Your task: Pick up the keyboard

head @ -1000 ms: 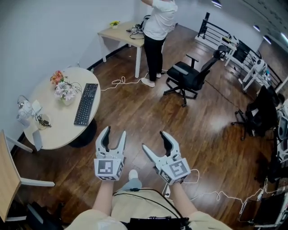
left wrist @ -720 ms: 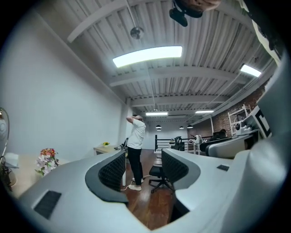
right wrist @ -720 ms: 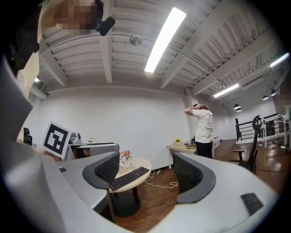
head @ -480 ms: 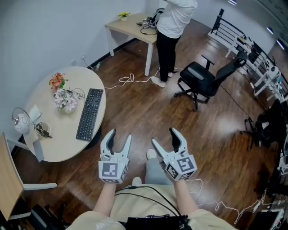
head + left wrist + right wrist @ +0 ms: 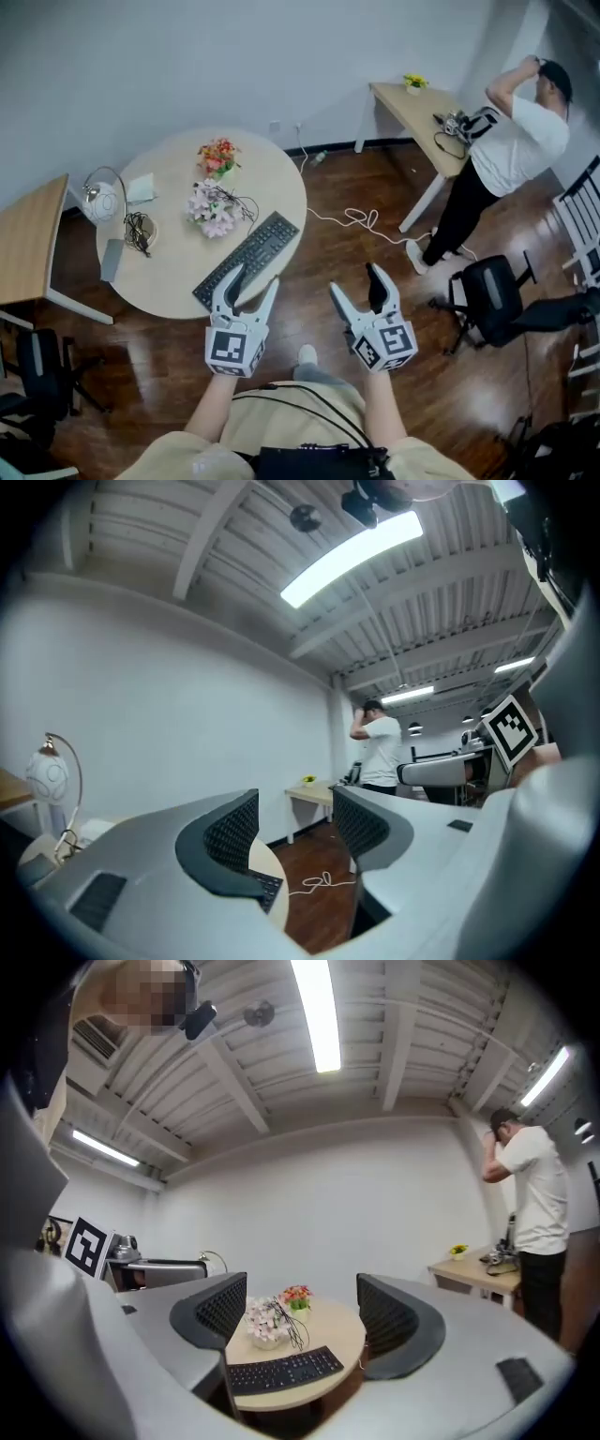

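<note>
Closest in, the left gripper (image 5: 251, 281) and the right gripper (image 5: 358, 281) were held out level side by side, as they had been a second before, each with its jaws standing well apart and nothing between the pads. What had changed was everything ahead of them. The wearer had swung round, so the round table (image 5: 173, 267), which a second earlier sat off at the far left of the head view, now lay straight in front. The keyboard (image 5: 248, 258) rested flat on the table's near right part, lying on a slant, with its near end showing just past the left gripper's tips in the head view. That was much closer than before, when it had been well apart from both grippers. The right gripper view framed the whole keyboard between its open jaws, still some way off, while the left gripper view caught only a corner of it at the table's edge. Nothing yet touched it. Judging from this, the turn had finished lining up on the target, and what remained was the reach, the closing of the jaws and the lift. Just behind the keyboard stood the white flowers (image 5: 211, 208), close enough to be brushed by a careless lift, then the pink flowers (image 5: 217, 155) and the lamp (image 5: 101, 199). Farther off, a cable (image 5: 352, 220) lay on the floor, and a person (image 5: 511, 141) stood by the desk (image 5: 417, 108), now at the upper right.
</note>
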{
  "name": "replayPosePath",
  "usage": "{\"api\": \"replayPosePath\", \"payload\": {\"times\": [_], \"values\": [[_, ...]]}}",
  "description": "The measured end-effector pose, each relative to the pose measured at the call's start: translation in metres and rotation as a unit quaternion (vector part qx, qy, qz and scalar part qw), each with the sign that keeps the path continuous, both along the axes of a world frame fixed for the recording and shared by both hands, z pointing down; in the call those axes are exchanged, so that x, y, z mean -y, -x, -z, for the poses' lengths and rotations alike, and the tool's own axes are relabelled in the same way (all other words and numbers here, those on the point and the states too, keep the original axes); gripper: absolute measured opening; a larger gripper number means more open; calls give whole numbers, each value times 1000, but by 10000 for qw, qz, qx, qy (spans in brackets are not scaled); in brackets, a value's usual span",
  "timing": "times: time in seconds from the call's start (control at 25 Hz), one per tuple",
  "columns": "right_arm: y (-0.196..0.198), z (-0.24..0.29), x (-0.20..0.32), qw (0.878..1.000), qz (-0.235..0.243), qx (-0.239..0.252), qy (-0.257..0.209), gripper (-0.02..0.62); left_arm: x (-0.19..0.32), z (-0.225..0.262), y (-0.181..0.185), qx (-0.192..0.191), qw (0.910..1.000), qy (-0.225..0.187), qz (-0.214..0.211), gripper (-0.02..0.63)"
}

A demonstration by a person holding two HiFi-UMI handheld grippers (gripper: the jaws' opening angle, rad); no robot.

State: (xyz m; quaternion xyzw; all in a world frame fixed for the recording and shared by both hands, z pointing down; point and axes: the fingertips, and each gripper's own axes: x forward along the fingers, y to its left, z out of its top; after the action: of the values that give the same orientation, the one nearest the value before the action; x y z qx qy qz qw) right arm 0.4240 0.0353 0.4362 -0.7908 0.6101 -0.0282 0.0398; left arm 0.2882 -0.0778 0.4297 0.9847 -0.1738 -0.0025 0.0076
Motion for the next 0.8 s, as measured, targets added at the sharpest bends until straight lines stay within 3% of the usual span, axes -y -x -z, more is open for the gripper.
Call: {"api": "replayPosePath", "payload": {"times": [0.2,0.4,0.64,0.8], "values": [[-21,10,88,9889,1470,-202,-72,383,61,-9,4,183,9909,-66,1330,236],[-1,-25,145,9645,2625,193,226,383,85,-26,52,441,9648,155,2586,242],[30,-72,191,9376,3365,532,698,385,106,-65,117,743,9283,761,3563,251],[39,-102,219,9280,3538,596,1005,385,121,-97,140,855,9136,1104,3818,255]]}}
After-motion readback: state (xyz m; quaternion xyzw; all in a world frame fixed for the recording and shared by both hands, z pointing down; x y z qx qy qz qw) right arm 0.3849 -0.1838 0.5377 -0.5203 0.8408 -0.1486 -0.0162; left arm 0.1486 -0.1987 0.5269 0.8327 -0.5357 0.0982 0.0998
